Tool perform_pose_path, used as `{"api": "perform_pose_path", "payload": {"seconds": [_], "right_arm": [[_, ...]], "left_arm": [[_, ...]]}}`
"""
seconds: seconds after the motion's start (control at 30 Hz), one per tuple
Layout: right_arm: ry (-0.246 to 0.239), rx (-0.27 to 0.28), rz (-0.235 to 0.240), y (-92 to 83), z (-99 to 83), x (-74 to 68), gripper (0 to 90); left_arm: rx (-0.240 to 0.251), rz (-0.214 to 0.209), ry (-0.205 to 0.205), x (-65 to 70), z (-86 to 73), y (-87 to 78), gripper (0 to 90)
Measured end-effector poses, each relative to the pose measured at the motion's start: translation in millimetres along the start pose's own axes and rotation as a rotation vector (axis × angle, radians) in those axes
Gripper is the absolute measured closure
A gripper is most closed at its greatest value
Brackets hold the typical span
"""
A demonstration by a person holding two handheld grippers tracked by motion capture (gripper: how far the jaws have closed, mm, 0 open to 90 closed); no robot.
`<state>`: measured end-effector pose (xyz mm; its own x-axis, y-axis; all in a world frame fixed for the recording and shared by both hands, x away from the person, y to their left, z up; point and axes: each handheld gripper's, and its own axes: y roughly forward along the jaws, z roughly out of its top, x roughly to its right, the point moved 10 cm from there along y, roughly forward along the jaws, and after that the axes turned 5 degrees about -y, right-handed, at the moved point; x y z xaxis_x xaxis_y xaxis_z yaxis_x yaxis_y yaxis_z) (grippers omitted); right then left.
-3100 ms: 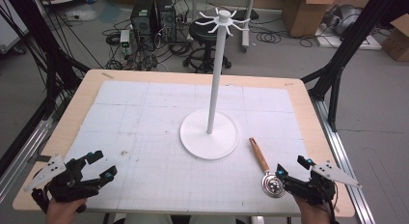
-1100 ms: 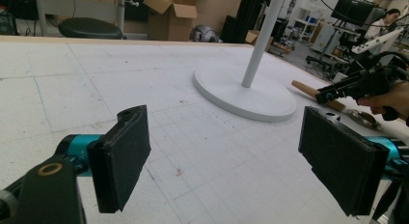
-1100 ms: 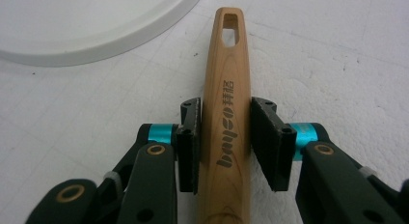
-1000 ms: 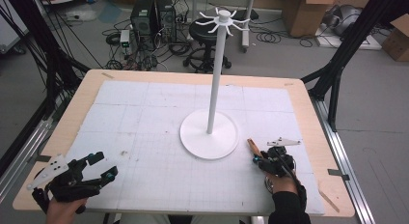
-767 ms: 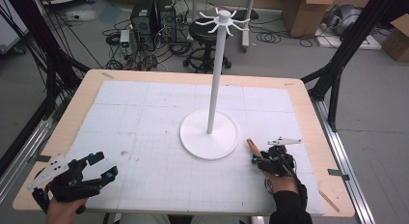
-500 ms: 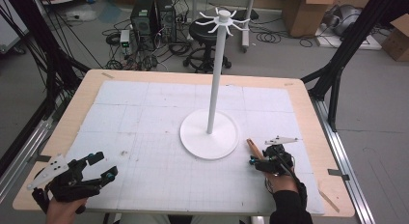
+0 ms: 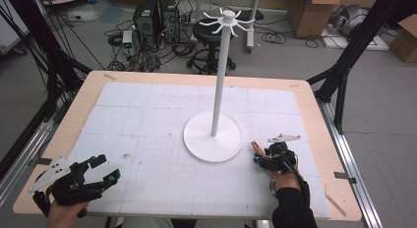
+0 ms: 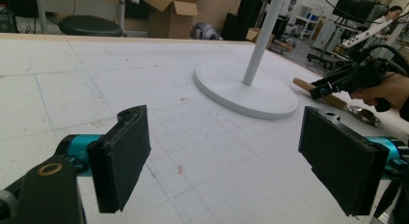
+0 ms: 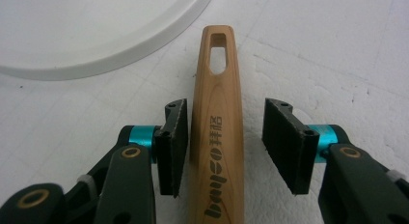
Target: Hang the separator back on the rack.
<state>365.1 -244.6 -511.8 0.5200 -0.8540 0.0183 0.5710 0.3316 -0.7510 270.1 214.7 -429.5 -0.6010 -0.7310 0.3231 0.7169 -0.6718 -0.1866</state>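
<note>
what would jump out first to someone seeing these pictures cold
The tall white stand with hook arms at its top rises from a round base in the middle of the table. Right of the base, the right tool straddles a wooden handle with a slot at its end; its jaws have just been closing, the left pad close against the wood, the right one apart. The left tool is wide open near the table's front left corner.
</note>
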Motion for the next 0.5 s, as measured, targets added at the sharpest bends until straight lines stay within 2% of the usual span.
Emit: {"api": "perform_pose_path", "payload": {"seconds": [0.17,0.27,0.5], "right_arm": [[-0.028,0.001,0.005,1.5,1.4,-2.3,55.7],[-0.038,-0.001,0.016,1.3,2.0,-4.2,63.8],[-0.017,0.015,0.015,-1.0,3.0,-4.3,66.1]], "left_arm": [[-0.002,0.000,-0.001,-0.3,-0.2,0.1,19.0],[-0.002,0.000,-0.001,-0.3,-0.3,0.1,19.1],[0.001,0.002,-0.005,-0.6,0.2,-0.3,19.0]]}}
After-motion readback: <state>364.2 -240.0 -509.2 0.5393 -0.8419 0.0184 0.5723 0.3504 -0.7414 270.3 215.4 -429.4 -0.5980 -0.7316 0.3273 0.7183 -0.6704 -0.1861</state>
